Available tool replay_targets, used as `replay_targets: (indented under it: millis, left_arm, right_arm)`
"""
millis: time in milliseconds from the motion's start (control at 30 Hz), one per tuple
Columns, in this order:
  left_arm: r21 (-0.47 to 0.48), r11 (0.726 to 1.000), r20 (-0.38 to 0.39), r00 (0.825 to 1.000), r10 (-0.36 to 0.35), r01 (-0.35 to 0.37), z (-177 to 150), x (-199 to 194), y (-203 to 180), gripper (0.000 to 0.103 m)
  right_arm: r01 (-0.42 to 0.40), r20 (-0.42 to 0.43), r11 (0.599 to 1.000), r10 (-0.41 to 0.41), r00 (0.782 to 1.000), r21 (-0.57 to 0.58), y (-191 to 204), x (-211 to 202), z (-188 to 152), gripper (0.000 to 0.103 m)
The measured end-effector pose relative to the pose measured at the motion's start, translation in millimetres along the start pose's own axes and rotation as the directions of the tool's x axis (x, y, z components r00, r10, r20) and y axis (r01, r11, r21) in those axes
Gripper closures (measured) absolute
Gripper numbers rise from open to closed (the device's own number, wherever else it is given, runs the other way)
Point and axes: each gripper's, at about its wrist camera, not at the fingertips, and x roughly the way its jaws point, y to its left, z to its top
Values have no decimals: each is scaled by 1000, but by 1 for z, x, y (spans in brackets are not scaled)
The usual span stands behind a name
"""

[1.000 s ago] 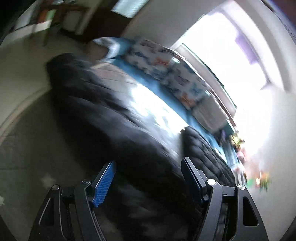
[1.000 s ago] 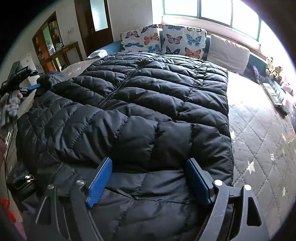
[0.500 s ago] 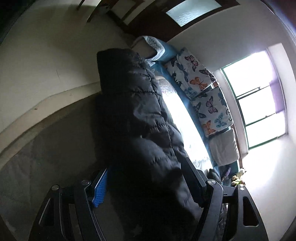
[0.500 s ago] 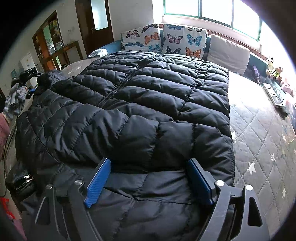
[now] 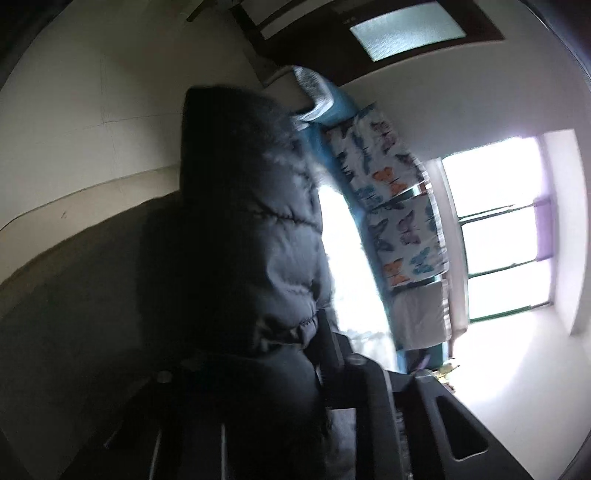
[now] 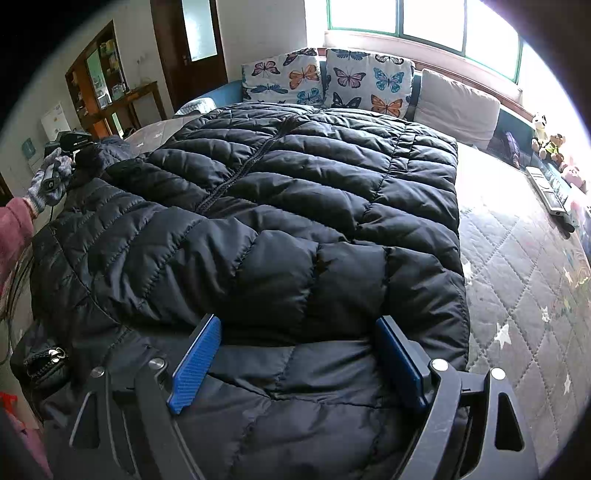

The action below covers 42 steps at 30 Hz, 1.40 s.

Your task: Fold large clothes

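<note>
A quilted grey mattress (image 6: 524, 258) with a star pattern carries a black puffer jacket (image 6: 295, 206) spread across its left part. Two butterfly cushions (image 6: 325, 81) and a plain white cushion (image 6: 456, 101) stand along its far edge. A remote control (image 6: 548, 190) lies near the right edge.

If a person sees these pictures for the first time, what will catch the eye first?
First, the big black puffer jacket, spread flat over most of the bed and hanging over its near edge. Behind it, two butterfly cushions lean below the bright window. At the far left a gloved hand holds the left gripper shut on the jacket's dark end, while the right gripper stands open over the near hem.
</note>
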Motion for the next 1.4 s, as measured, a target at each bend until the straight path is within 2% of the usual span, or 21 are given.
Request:
replay_targets:
  millis: [67,167,233,300,467,567,700,800,867,967,1067,1167,1200,1333,1400]
  left_arm:
    - [46,999,18,1000,-22,21,3,-9,-20,88]
    - [163,985,43,997,-71,63,1,-35,-66,88]
    - [233,966,47,991,-123,109,-6,-56,-100,88]
    - [316,936,48,983,-178,154,-19,-78,-138,88]
    - [516,827,13,963,-269,224,-77,-133,-218,88]
    - [615,752,-16,957,-290,238,-123,-155,-253,88]
    - [712,655,-71,953,-293,254,-192,-182,-279,88]
    - [778,576,-108,957,-270,251,-261,-195,-292,88]
    - [824,512,-129,961,-246,242,-315,-210,-290,88]
    - [866,422,-198,960,-200,266,-393,-209,-286,88]
    - [881,363,-272,953,-134,303,-459,-194,-273,88]
    - [869,354,-351,935,-51,346,-513,-166,-252,88]
    - [864,361,-368,929,-21,350,-526,-156,-245,87]
    - [873,365,-394,909,138,323,-580,-113,-210,87]
    - [886,352,-388,898,208,301,-602,-95,-194,85]
  right_arm:
    - [0,2,1000,0,1000,-1,1,0,0,10]
    - [1,2,1000,-1,1000,-2,1,-1,0,10]
    - [4,2,1000,-4,1000,-3,1,0,0,9]
    - [4,2,1000,-4,1000,-4,1,-1,0,9]
    - [7,4,1000,-7,1000,-6,2,-1,0,9]
    - [7,4,1000,-7,1000,-6,2,-1,0,9]
    - [4,10,1000,-4,1000,-4,1,-2,0,9]
    - [-2,19,1000,2,1000,-2,-1,-4,0,9]
    - [-10,27,1000,10,1000,4,-2,-6,-1,9]
    - [-33,49,999,32,998,22,-7,-10,-3,9]
    - [-82,81,994,76,994,73,-16,-20,-4,9]
    - [-127,110,985,114,987,118,-24,-30,-6,9]
    - [-127,118,984,112,987,123,-26,-34,-7,9]
    - [-110,134,984,91,987,143,-35,-46,-16,9]
    - [-101,138,982,80,987,158,-42,-53,-21,9]
